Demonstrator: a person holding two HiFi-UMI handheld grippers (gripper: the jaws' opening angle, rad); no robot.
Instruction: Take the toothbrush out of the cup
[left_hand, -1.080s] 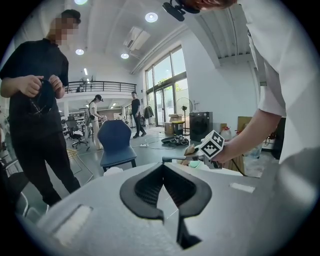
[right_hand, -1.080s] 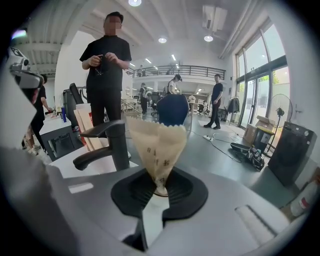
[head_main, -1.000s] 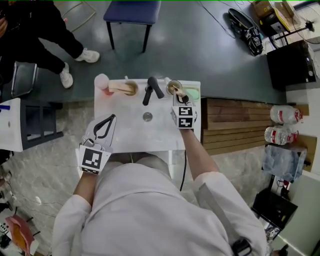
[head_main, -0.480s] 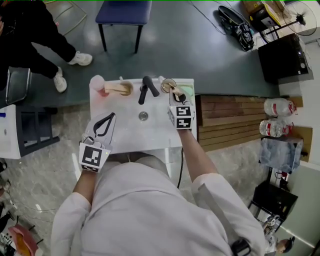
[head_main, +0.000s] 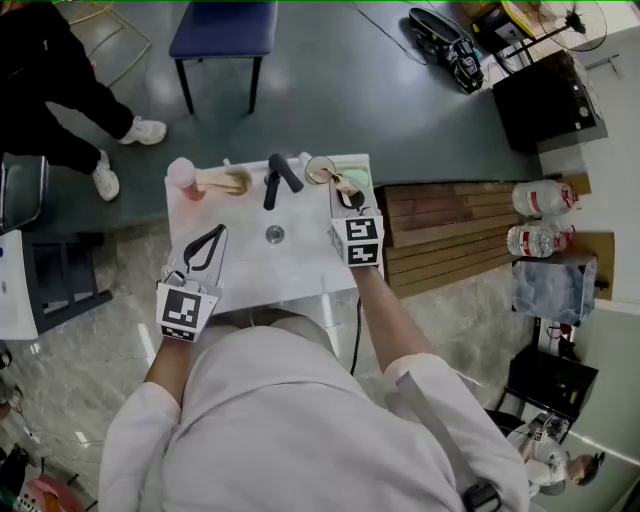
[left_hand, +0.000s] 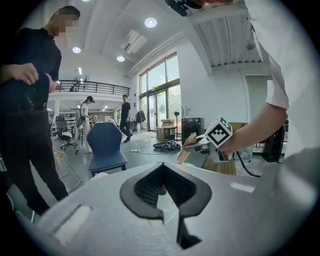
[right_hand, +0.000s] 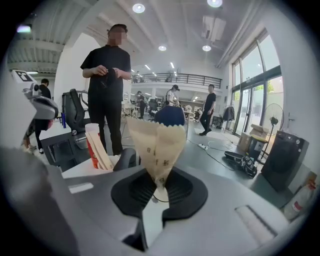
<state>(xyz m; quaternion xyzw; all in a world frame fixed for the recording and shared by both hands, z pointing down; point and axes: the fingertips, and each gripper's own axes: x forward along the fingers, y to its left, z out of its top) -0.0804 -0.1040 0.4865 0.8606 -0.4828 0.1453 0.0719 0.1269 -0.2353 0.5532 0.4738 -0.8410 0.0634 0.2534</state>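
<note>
The toothbrush (head_main: 343, 185) is in a beige paper wrapper (right_hand: 159, 142) and stands up between the jaws of my right gripper (head_main: 349, 196), which is shut on its lower part (right_hand: 159, 186). In the head view it hangs by the rim of the round cup (head_main: 320, 169) at the back right of the white basin (head_main: 300, 262). Whether its tip is clear of the cup I cannot tell. My left gripper (head_main: 218, 234) is shut and empty over the basin's front left; its jaws meet in the left gripper view (left_hand: 163, 192), where my right gripper (left_hand: 202, 144) shows ahead.
A black tap (head_main: 278, 177) stands at the back middle above the drain (head_main: 274, 234). A pink cup (head_main: 183, 176) with paper-wrapped sticks (head_main: 222, 180) stands at the back left. A person in black (right_hand: 106, 85) and a blue chair (head_main: 220, 28) are beyond the basin.
My right gripper has risen with the wrapped toothbrush, drawing it up from the cup. The left gripper has stayed where it was, shut.
</note>
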